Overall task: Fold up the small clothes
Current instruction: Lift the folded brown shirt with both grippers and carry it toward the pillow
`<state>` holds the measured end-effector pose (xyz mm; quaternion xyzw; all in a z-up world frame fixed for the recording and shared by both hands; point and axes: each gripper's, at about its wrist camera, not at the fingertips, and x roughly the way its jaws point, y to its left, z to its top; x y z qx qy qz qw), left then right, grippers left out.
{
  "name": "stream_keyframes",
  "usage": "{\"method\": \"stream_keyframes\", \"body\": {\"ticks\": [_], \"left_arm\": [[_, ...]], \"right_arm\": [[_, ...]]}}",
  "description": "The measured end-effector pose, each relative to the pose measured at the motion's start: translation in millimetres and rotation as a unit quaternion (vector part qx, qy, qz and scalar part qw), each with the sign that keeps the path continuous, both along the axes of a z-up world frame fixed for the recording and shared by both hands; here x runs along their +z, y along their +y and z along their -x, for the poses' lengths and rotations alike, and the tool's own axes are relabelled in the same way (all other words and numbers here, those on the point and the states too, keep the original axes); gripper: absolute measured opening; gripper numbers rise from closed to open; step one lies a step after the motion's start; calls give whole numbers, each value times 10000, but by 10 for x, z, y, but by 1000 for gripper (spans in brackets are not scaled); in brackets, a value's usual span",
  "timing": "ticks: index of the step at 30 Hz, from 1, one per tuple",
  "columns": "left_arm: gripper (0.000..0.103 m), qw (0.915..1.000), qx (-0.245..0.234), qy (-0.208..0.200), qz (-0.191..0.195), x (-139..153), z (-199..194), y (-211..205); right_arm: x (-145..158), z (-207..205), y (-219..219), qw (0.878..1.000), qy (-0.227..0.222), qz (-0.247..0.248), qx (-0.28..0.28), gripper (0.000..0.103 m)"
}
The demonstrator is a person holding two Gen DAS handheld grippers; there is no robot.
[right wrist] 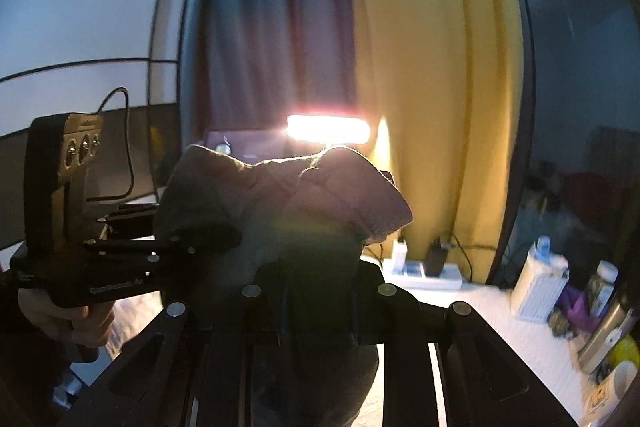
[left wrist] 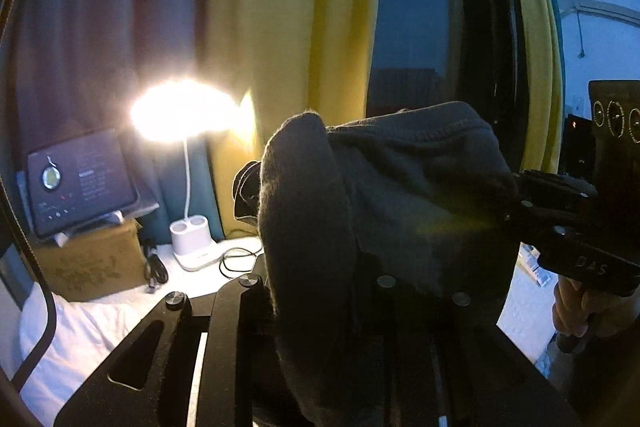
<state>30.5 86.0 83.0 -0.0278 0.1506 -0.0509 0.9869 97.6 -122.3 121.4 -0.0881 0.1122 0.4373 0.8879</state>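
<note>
My left gripper [right wrist: 224, 243] and right gripper [left wrist: 516, 195] both pinch the dark garment [left wrist: 384, 195]; it hangs lifted before the lamp [left wrist: 184, 115].

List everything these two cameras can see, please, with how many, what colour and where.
garment: one, dark grey, held up between both grippers
desk lamp: one, white, lit, on the white surface
tablet: one, dark, propped on the box
cardboard box: one, brown, left of the lamp
curtains: yellow and teal, behind
power strip: one, white, below the curtains
left gripper: black, clamped on the garment
right gripper: black, clamped on the garment
</note>
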Motion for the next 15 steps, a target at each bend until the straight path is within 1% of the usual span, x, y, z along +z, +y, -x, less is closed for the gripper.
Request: {"method": "stream_keyframes", "body": {"ticks": [6,11,15], "left_arm": [[21,9996,92,-262,-21,146,291,115],[21,9989,268,-390,-72,194,541,266],[21,9977,459,-465,-170,208,815,378]], "right_arm": [[162,315,79,9994,-291,-81,184,22],[245,548,206,9982,-395,-124,423,22],[272,744,348,9967,-464,-141,654,22]]}}
